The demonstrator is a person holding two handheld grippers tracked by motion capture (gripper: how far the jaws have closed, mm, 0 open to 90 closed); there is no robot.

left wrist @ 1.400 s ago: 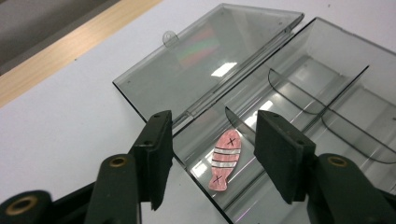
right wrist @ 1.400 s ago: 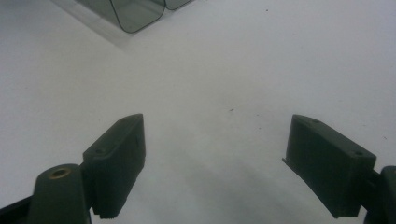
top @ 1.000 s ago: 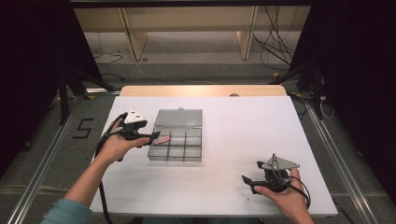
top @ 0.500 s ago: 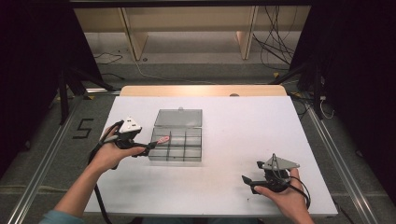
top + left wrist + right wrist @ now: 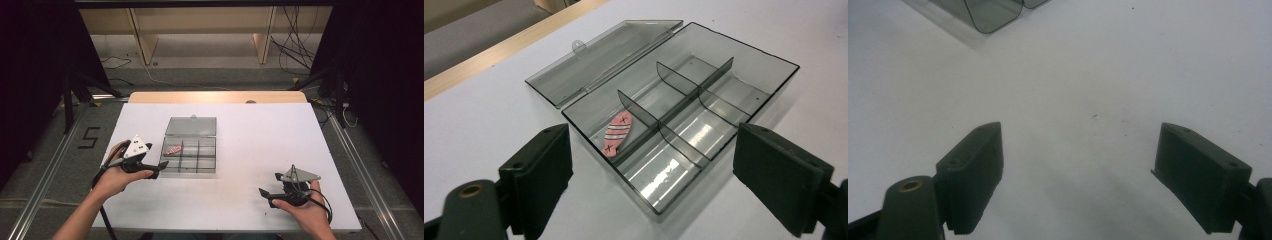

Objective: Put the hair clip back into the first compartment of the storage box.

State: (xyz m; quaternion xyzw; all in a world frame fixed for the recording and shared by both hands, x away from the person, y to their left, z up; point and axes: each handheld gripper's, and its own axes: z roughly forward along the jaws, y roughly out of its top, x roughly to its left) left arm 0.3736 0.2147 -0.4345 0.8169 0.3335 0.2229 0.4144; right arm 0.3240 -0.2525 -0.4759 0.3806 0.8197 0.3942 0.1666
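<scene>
Left gripper (image 5: pixel 156 170): withdrawn from over the compartment box (image 5: pixel 190 156) since a second ago; now held at the box's near-left corner, low over the white table (image 5: pixel 250 135), gripped by the left hand (image 5: pixel 116 175). Jaws spread wide in the left gripper view, nothing between them. Grey three-cornered plate (image 5: pixel 136 147) on top, tilted toward the camera.

Compartment box: smoky clear plastic, at table centre-left, unmoved against the earlier frames. Lid (image 5: pixel 191 126) folded back flat on the table on the far side, small latch tab at its far edge. Interior split by dividers into two rows of cells.

Pink striped lure (image 5: pixel 617 133): lying in the far-left cell as seen from above, against the box wall and beside a divider, tilted. Same cell as one second ago. Small dark crosses at both ends; finer markings hard to read.

Right gripper (image 5: pixel 267 194): at the near-right part of the table, in the right hand (image 5: pixel 305 212), position unchanged. Jaws spread, nothing held, bare table beneath in the right gripper view. One rounded box corner (image 5: pixel 993 12) cut off at the top edge of that view.

Forearms cut off by the bottom edge of the high view.
</scene>
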